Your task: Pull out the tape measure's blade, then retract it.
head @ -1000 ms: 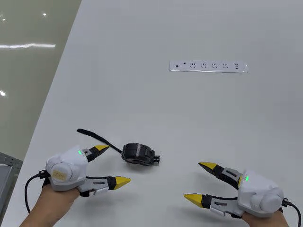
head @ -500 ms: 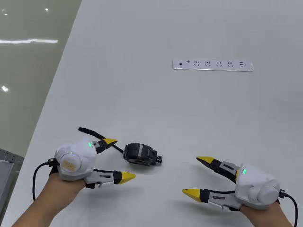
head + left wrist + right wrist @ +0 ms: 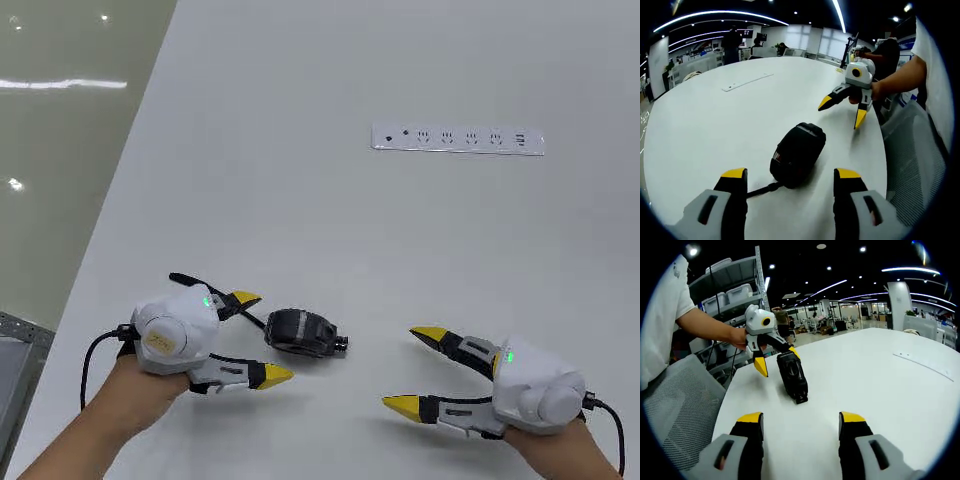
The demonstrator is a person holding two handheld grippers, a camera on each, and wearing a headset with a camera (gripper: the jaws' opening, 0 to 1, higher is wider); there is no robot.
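A black tape measure (image 3: pixel 303 333) lies on the white table (image 3: pixel 380 230), its black strap (image 3: pixel 205 291) trailing left. My left gripper (image 3: pixel 258 337) is open just left of it, yellow tips either side of the strap end. In the left gripper view the tape measure (image 3: pixel 798 153) sits a little ahead of the open left gripper (image 3: pixel 790 174). My right gripper (image 3: pixel 416 368) is open well to the right of the case. In the right gripper view the tape measure (image 3: pixel 793 376) lies ahead of the right gripper (image 3: pixel 801 418), blade end toward it.
A white power strip (image 3: pixel 458 139) lies flat at the far side of the table. The table's left edge runs diagonally, with a glossy floor (image 3: pixel 60 120) beyond it. A mesh chair (image 3: pixel 677 410) stands near the person's side.
My left gripper has moved right, closer to the tape measure. The right gripper has hardly shifted. The tape measure has stayed put; the camera drifted slightly.
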